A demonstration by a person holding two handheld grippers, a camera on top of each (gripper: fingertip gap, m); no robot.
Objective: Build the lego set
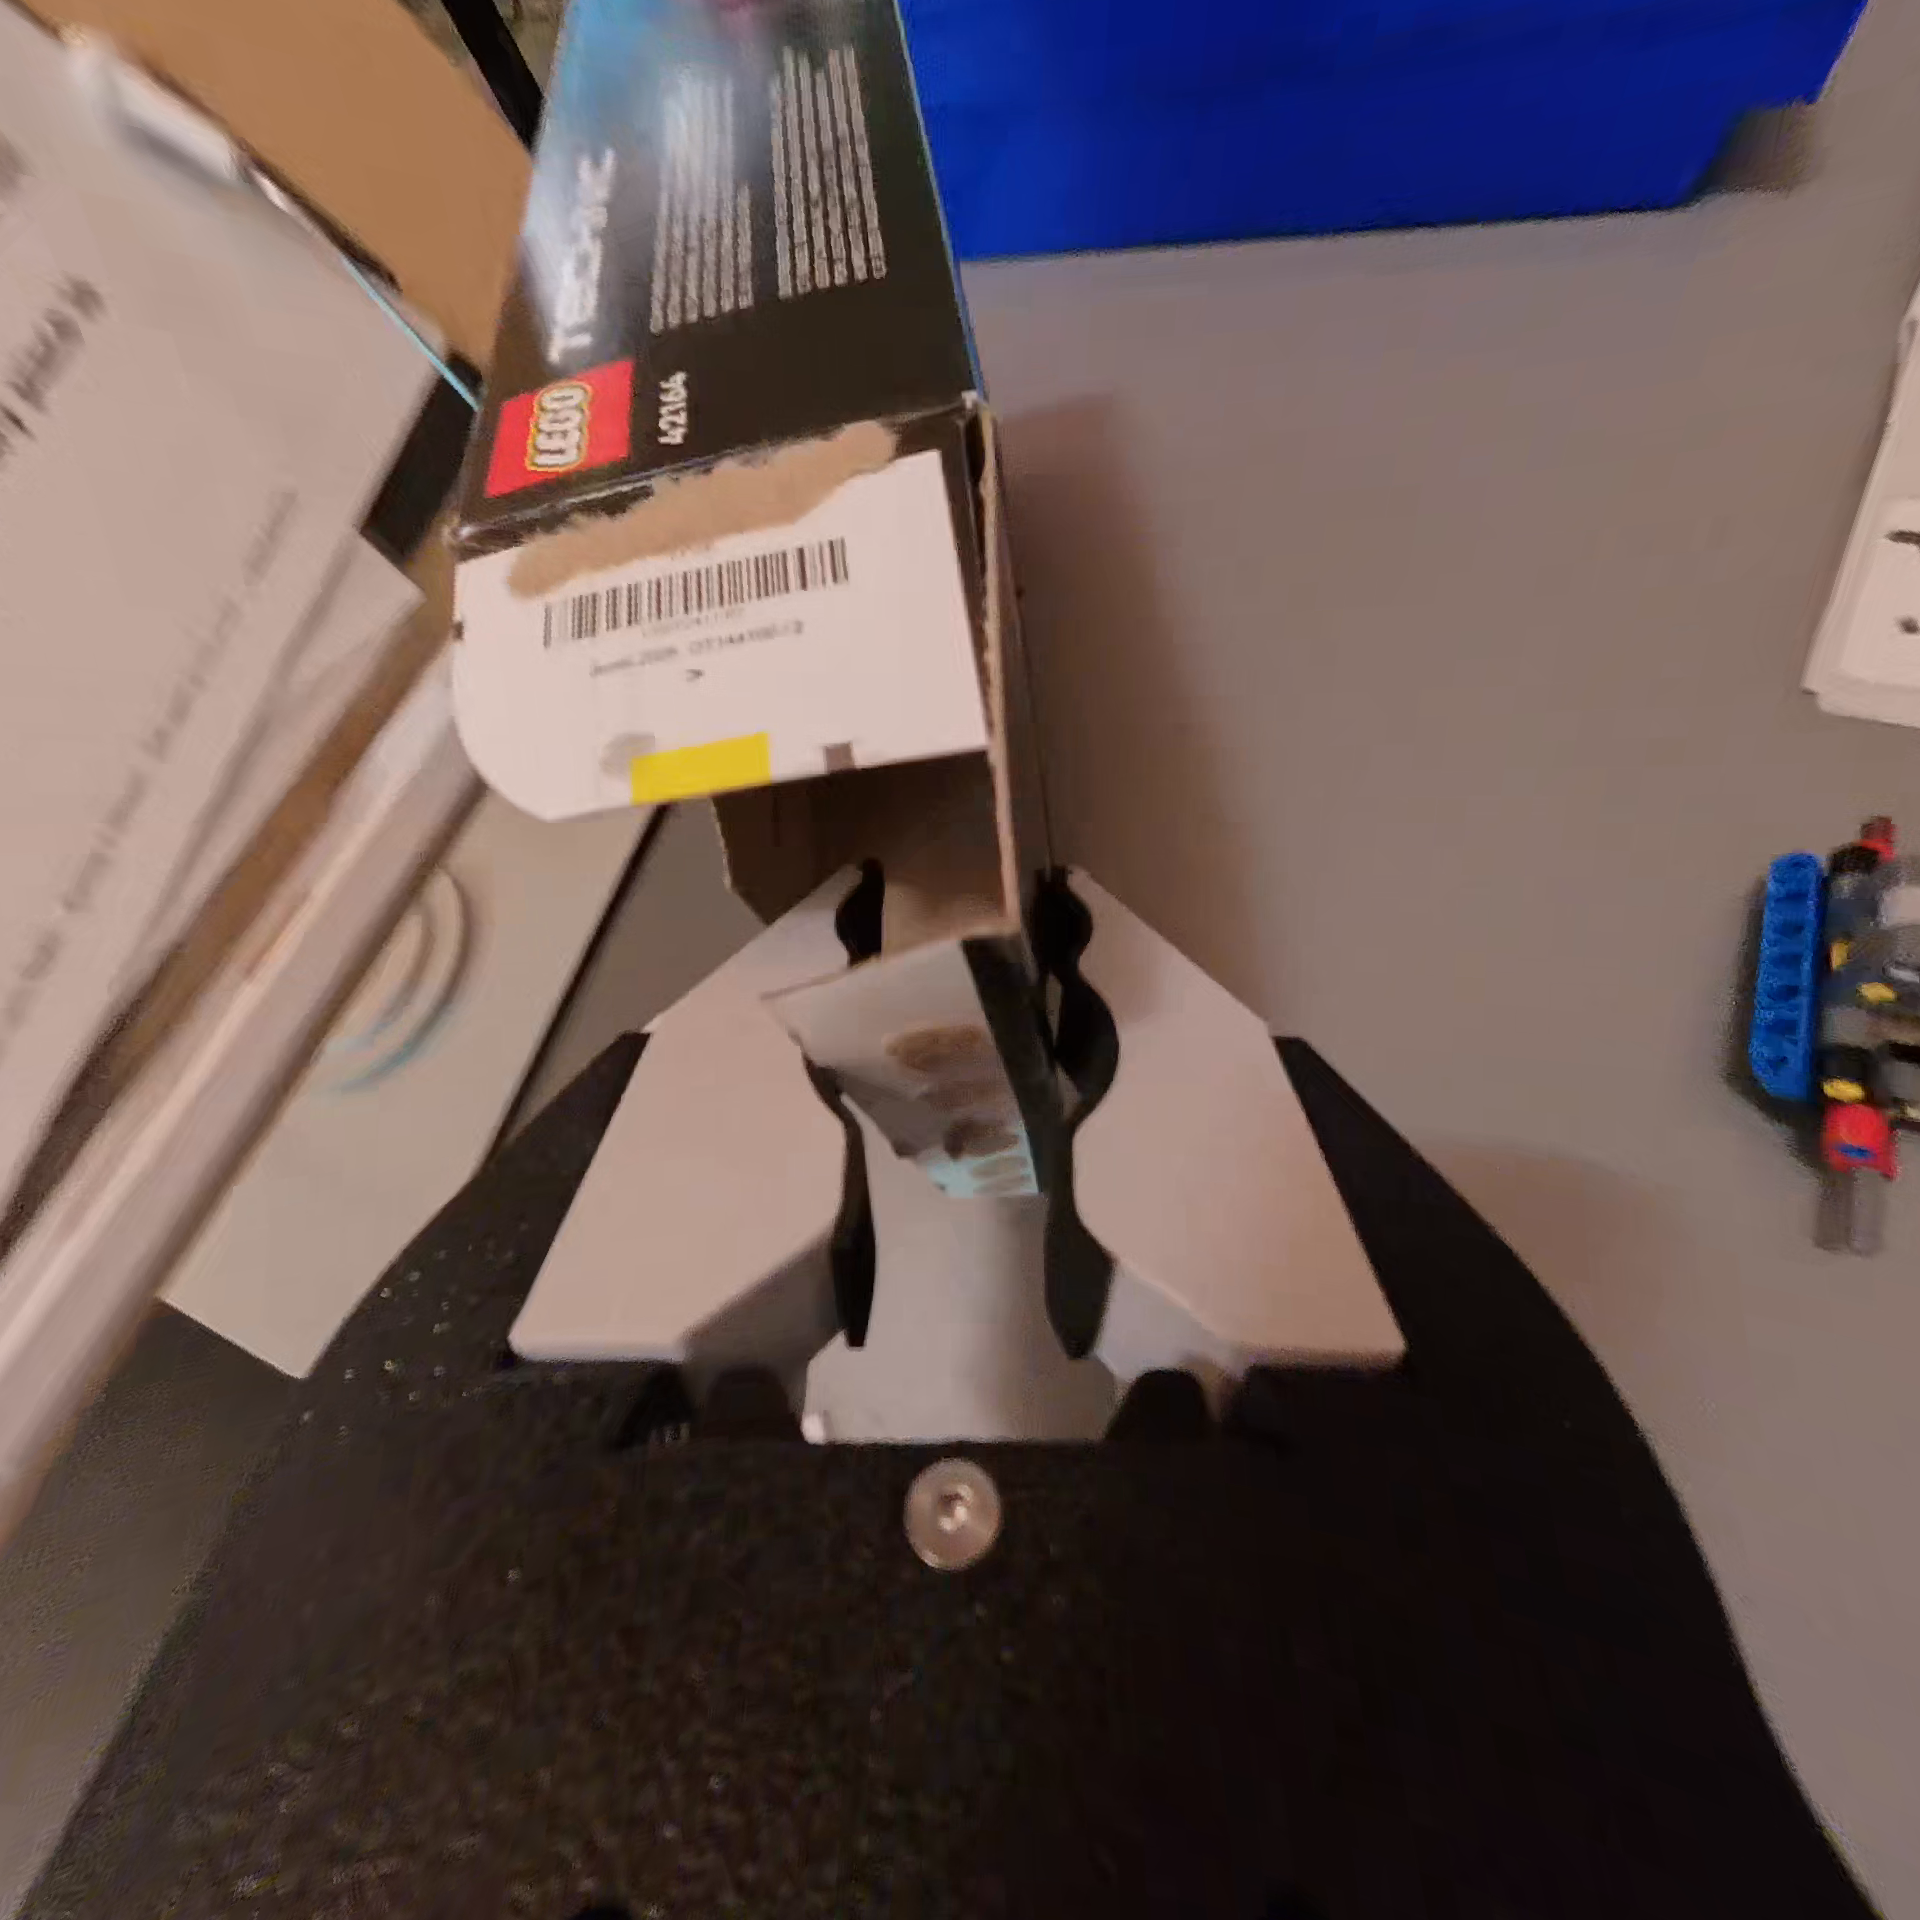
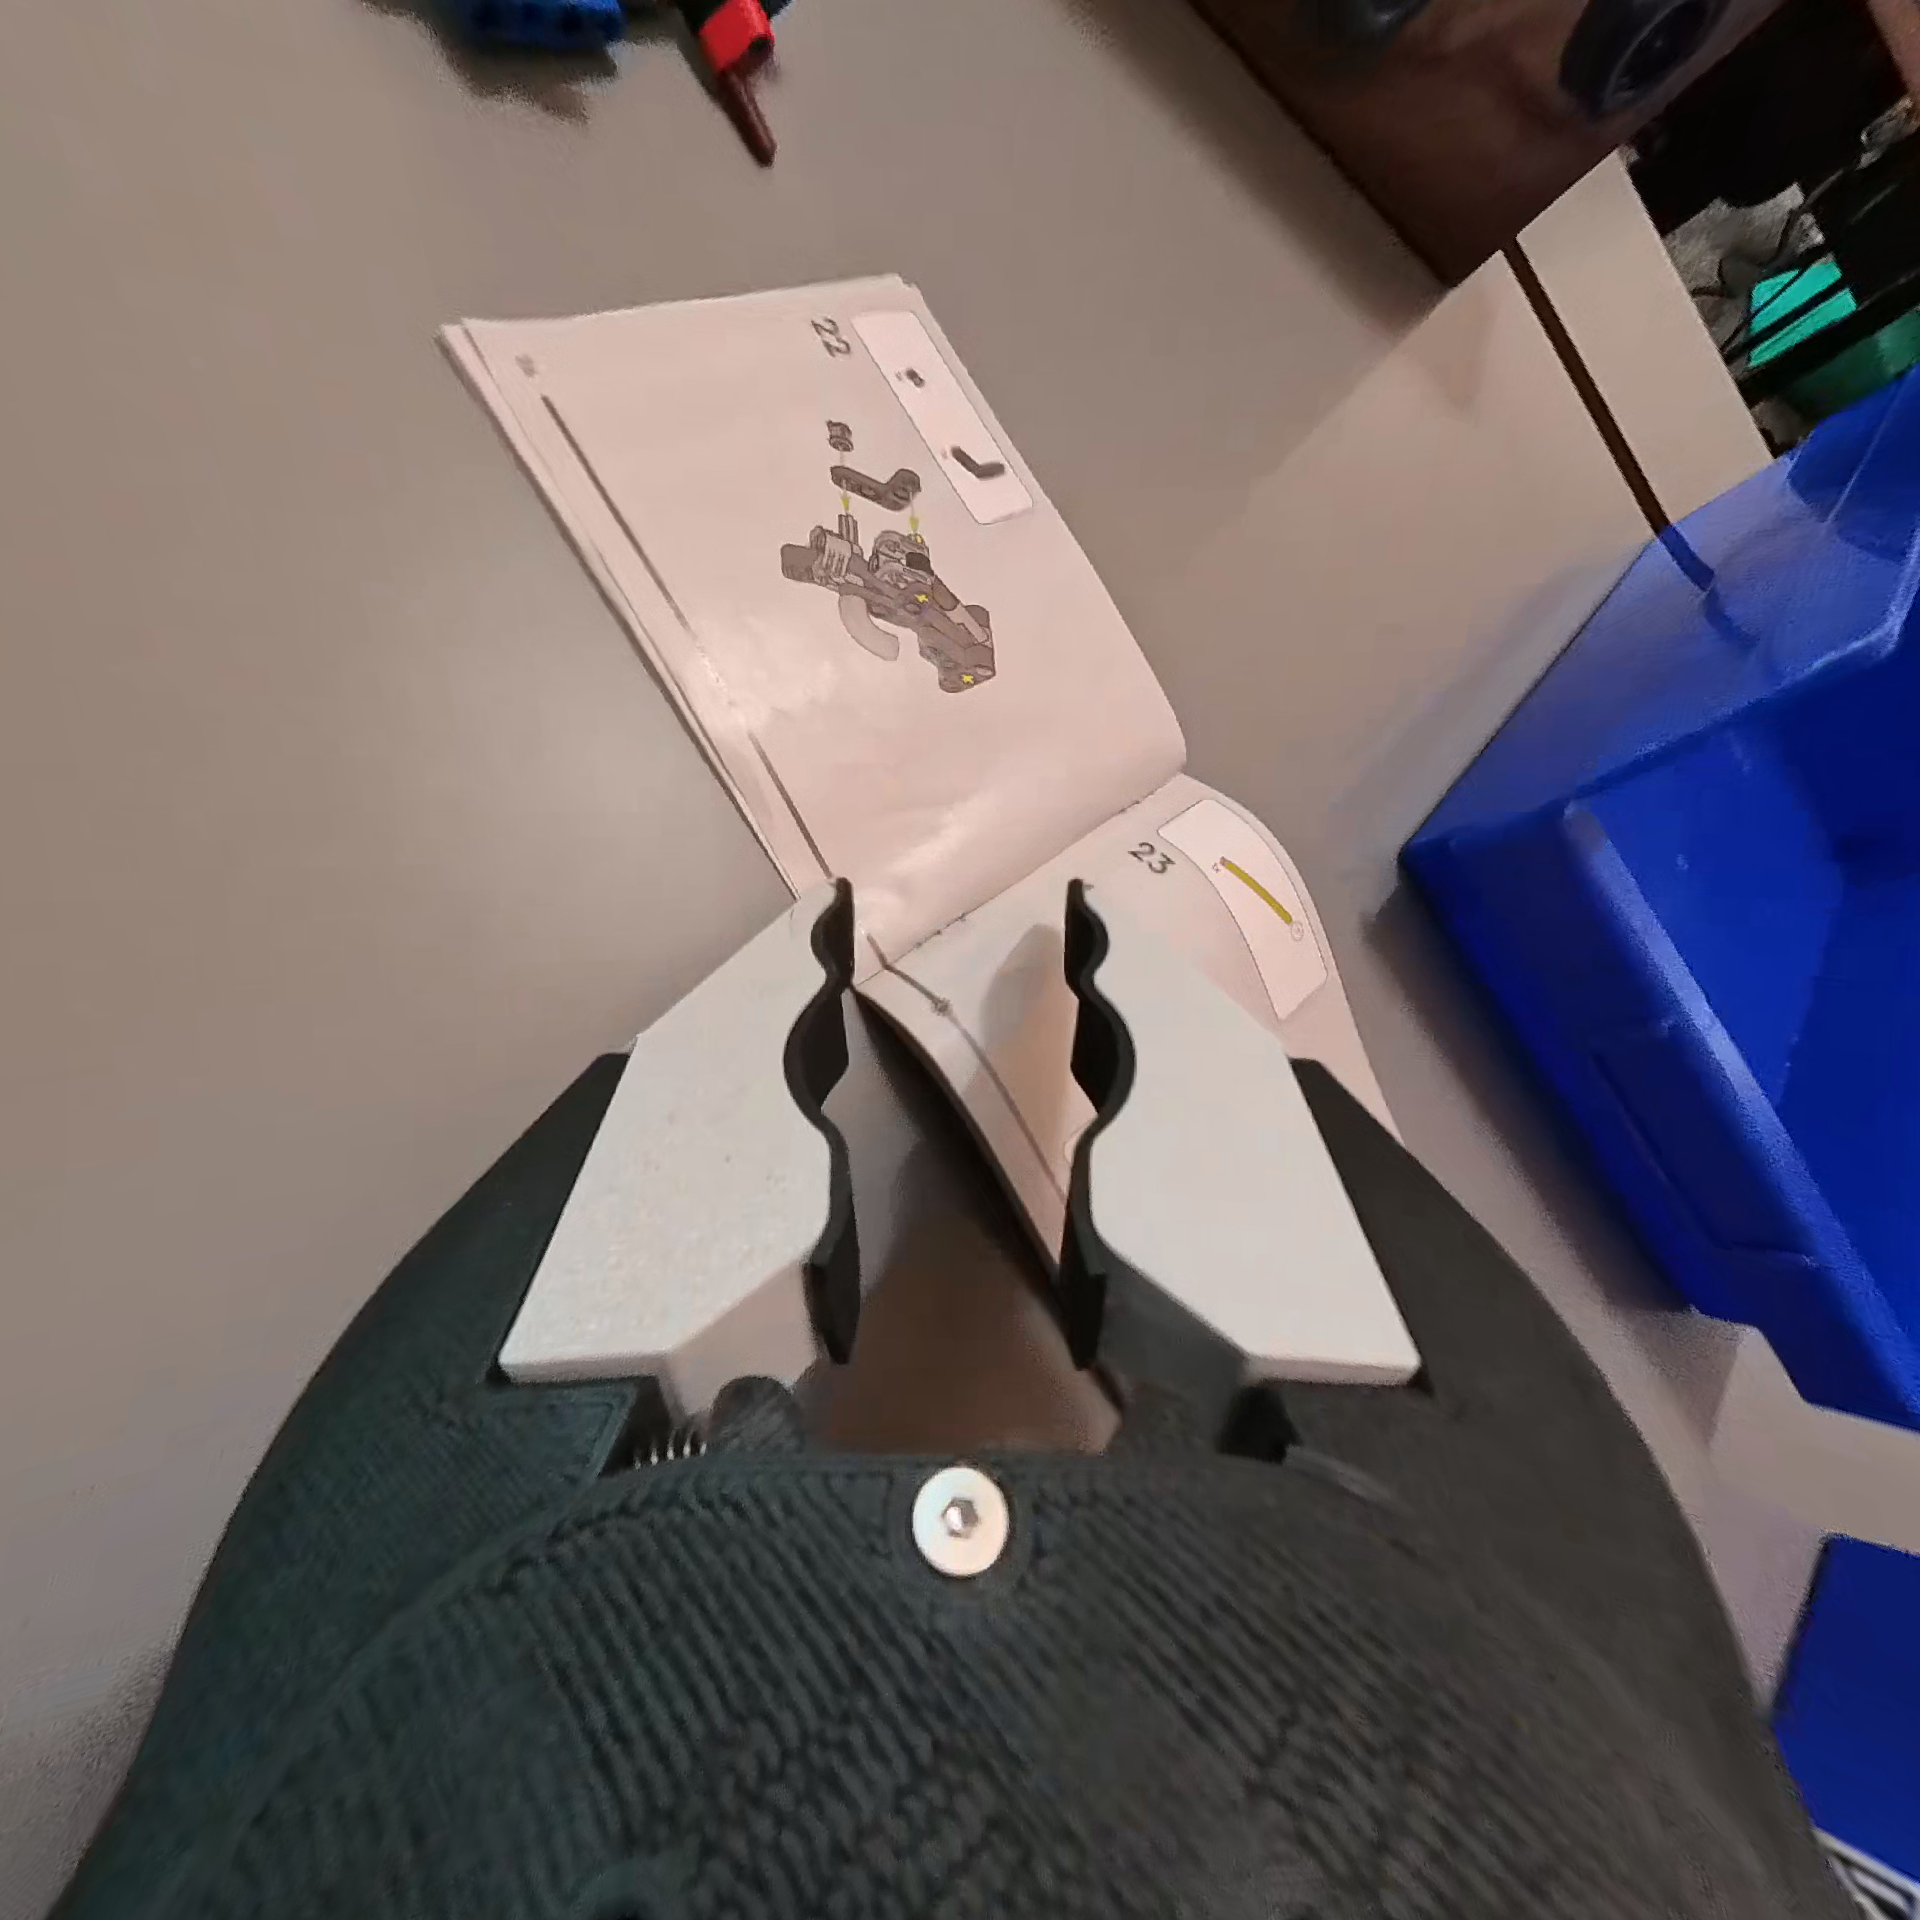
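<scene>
My left gripper (image 1: 961, 914) is shut on the open end of a black toy-brick box (image 1: 748, 312). Its pads (image 1: 1060, 925) pinch the box's side wall and a folded brown inner flap. A white end flap (image 1: 727, 644) with a barcode hangs open above the fingers. The box stands tilted over the grey table (image 1: 1403, 623). My right gripper (image 2: 961, 925) is open over an open instruction booklet (image 2: 883, 582) lying on the table. The booklet's near page (image 2: 1226, 914) arches up between the jaws, which stand apart and do not pinch it.
A small brick model with a blue beam (image 1: 1829, 1018) lies at the right; it also shows in the right wrist view (image 2: 727, 31). A blue bin (image 1: 1351, 104) stands at the back, close beside the booklet (image 2: 1714, 883). White and brown boxes (image 1: 156, 623) crowd the left. About 35 cm separates my left fingertips from my right.
</scene>
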